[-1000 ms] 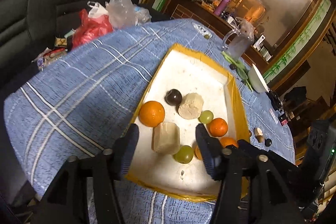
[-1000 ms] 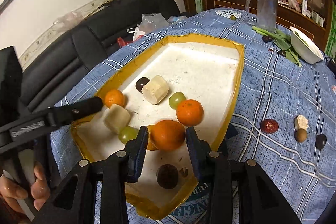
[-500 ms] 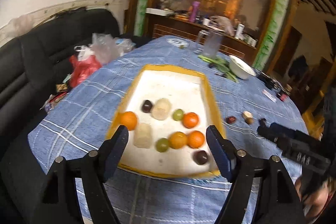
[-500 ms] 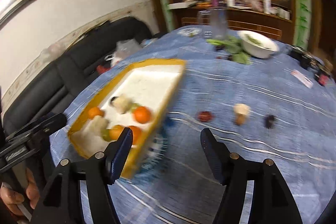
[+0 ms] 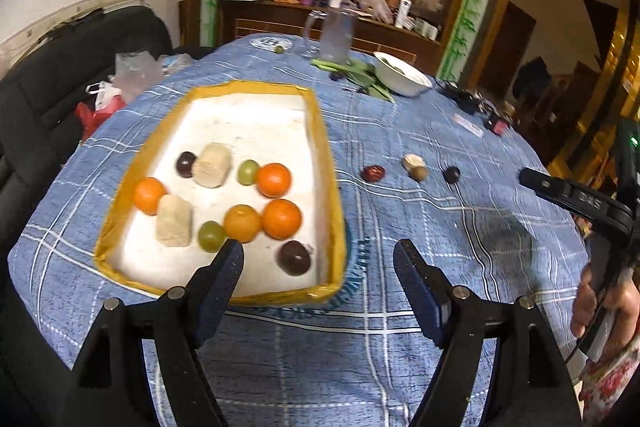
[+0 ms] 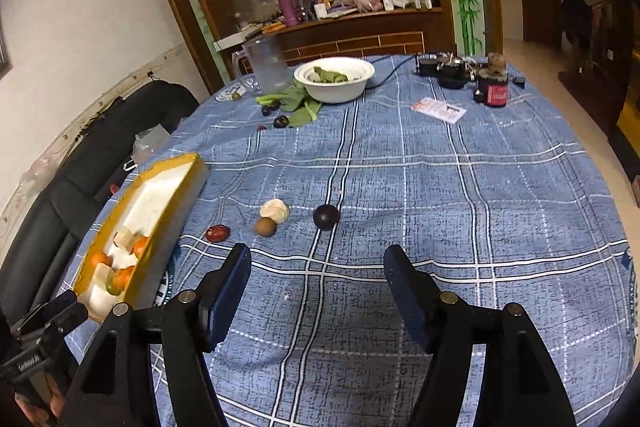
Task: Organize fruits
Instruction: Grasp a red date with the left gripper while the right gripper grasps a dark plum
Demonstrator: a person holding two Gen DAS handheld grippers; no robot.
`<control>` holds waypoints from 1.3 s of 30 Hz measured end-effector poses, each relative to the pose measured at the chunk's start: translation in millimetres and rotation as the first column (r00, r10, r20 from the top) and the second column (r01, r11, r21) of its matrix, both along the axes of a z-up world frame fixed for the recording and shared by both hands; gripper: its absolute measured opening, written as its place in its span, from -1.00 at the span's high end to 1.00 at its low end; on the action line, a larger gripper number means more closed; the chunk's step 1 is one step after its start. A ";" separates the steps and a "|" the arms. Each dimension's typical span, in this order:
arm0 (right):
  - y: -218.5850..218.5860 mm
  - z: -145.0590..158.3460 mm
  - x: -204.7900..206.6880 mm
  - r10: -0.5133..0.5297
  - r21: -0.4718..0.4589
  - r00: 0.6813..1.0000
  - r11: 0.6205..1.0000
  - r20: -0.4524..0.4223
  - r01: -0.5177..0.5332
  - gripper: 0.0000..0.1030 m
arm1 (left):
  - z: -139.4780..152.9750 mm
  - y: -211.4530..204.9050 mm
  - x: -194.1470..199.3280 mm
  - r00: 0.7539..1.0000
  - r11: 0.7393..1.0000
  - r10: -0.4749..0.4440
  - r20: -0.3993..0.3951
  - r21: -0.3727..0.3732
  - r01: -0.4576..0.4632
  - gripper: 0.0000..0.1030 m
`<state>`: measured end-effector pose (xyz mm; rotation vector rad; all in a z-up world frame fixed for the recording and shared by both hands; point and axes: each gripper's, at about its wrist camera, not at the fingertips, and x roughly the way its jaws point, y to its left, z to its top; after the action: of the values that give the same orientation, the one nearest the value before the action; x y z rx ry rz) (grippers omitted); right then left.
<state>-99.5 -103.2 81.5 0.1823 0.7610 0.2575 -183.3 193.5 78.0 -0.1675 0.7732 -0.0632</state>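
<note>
Right wrist: dark plum (image 6: 326, 216) beyond spread jaws

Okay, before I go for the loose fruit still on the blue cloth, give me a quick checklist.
1. Right gripper open and empty: ok.
2. Left gripper open and empty: ok.
3. Loose pieces in view: ok; round dark plum, small brown fruit touching a pale chunk, flat red date.
4. Plum stands apart from the others with cloth around it: ok.
5. Room in the yellow-rimmed white tray: ok, far half bare.
6. Whether the brown fruit can be gripped without nudging the pale chunk: cannot tell.
</note>
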 end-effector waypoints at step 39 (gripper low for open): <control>18.0 -62.5 103.1 0.033 0.034 0.994 0.999 -0.104 -0.029 0.47 | -36.5 -91.9 168.7 0.973 0.972 -0.159 -0.170 0.148 0.184 0.01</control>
<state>3.6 -85.2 19.0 0.2158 0.8649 0.2915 -14.6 101.6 41.4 0.0510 0.9457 -0.1522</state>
